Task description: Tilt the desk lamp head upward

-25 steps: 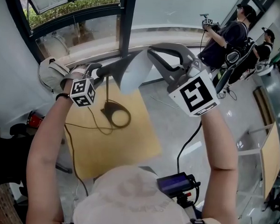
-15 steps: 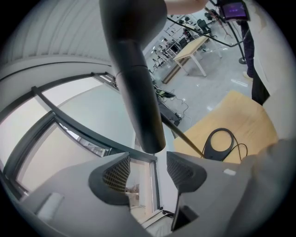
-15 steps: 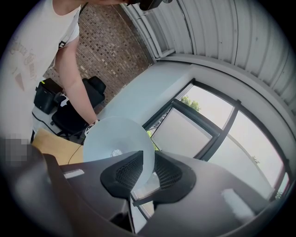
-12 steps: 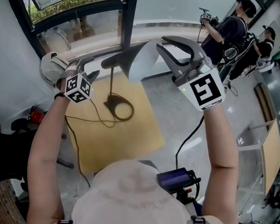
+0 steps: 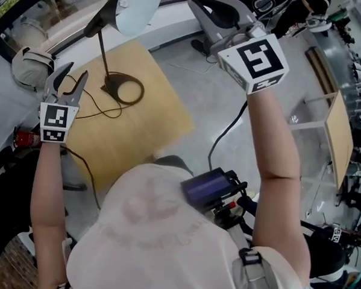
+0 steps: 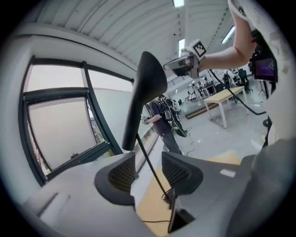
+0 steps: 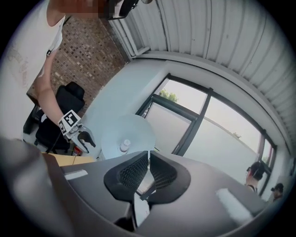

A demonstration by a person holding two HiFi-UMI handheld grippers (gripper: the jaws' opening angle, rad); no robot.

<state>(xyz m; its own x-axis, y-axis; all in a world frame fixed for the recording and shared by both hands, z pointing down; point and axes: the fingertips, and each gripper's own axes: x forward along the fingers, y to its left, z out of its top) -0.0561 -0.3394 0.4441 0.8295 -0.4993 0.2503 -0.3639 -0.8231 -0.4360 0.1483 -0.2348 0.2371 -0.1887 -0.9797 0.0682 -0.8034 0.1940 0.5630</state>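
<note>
Head view: the lamp head (image 5: 138,4) shows its white inside. It sits on a thin stem (image 5: 103,52) over a ring base (image 5: 126,88) on the wooden table (image 5: 154,124). The left tongs (image 5: 75,72) are well apart from the stem.

Left gripper view: jaws apart and closing on nothing.

Right gripper view: the right tongs (image 7: 149,162) have their jaws nearly together and closing, nothing pinched.

Judgement: the head looks light, with a smooth, slippery shell and a stiff joint. Pinch the rim and steady the stem.

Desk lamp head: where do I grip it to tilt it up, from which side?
I'd pinch the thin rim of the desk lamp head on its free right side, opposite the neck; the wide, shallow shade only fits the jaws edge-on.
</note>
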